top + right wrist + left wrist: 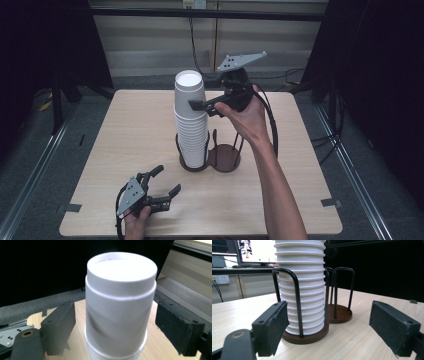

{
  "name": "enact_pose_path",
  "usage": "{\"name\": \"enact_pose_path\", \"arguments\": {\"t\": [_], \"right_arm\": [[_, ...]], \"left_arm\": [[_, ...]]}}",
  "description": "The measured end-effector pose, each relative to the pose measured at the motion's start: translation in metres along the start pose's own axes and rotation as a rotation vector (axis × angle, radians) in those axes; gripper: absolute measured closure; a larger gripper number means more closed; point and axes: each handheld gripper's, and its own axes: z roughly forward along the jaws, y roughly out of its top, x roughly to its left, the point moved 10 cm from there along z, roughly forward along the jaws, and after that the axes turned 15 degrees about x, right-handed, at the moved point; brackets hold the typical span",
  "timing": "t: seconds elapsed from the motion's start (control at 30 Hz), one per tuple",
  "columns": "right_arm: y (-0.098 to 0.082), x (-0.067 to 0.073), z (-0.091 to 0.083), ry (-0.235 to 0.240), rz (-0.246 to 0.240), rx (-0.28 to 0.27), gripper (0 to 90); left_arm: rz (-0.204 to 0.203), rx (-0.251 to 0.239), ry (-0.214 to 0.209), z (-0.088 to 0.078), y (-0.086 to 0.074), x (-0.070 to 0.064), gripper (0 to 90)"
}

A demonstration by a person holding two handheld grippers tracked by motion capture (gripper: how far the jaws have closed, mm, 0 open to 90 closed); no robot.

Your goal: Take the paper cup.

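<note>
Tall stack of white paper cups (191, 120), upside down, standing at the centre of the high view in the left ring of a dark two-ring wire cup holder (209, 154) on a light wooden table (125, 140). Right ring of the holder (225, 157) bare, its round brown base showing.

Right gripper (200, 105) raised at the upper centre of the high view, level with the top of the stack, held in the person's right hand (247, 117) with the forearm running down to the bottom edge. Grey three-cornered plate (241, 60) tilted above it. Jaws spread wide, one on either side of the topmost cup (120, 307) in the right gripper view, both pads (180, 326) clear of the cup wall, gripping nothing. Top cup seated slightly high on the ones beneath, its flat bottom facing up.

Left gripper (167, 181) low in the lower left of the high view, near the table's front edge, in the person's left hand (135, 220), well apart from the holder. Jaws open and empty, pointing toward the holder. In the left gripper view, ribbed cup rims (302, 290) stacked between black wire loops (297, 295) at centre frame, the brown base disc (307, 336) on the table, second ring (339, 312) just behind to the right. Computer monitor (254, 251) in the upper left of that view, dark curtain (382, 265) at the upper right.
</note>
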Motion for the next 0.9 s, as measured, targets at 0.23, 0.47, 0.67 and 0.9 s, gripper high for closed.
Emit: {"name": "enact_pose_path", "arguments": {"t": [0.23,0.47,0.67,0.9], "right_arm": [[0.012,-0.002,0.006,-0.01,-0.014,0.054,15.9],[0.018,-0.001,0.014,-0.021,-0.028,0.091,16.0],[0.02,-0.005,0.021,-0.016,-0.025,0.137,16.7],[0.022,-0.003,0.026,-0.026,-0.042,0.162,19.0]], "left_arm": [[-0.001,0.0,0.0,0.0,0.0,0.0,15.6],[-0.001,0.0,0.001,0.0,0.0,0.0,15.6],[-0.001,0.0,0.001,0.0,0.0,0.0,15.6],[0.0,0.0,0.0,0.0,0.0,0.0,15.6]]}}
